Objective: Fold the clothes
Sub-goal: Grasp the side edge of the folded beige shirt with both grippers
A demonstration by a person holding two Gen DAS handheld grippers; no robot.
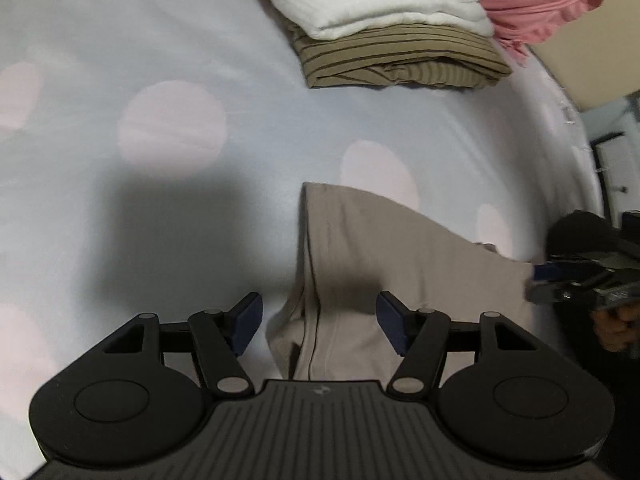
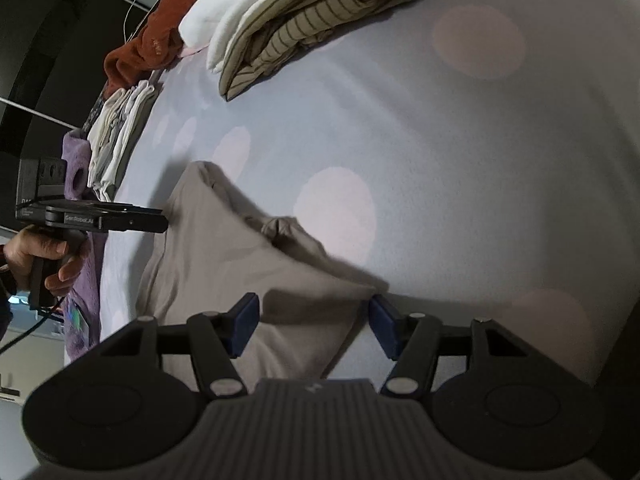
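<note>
A taupe garment [image 1: 360, 248] lies part-folded on the spotted bed sheet [image 1: 160, 80], its folding unfinished. Left gripper [image 1: 319, 322] and right gripper [image 2: 312, 326] hover over it, jaws open and empty. Beyond, folded clothes [image 1: 396, 36] are already stacked.

Your left gripper [image 1: 319, 322] tilts steeply downward with its jaws spread apart and nothing pinched between the blue pads [image 1: 247, 322]. Your right gripper [image 2: 312, 326] also angles down, jaws parted about as wide and gripping nothing. Your left hand [image 2: 38, 258] wraps around its gripper's handle, fingers curled round the grip.
</note>
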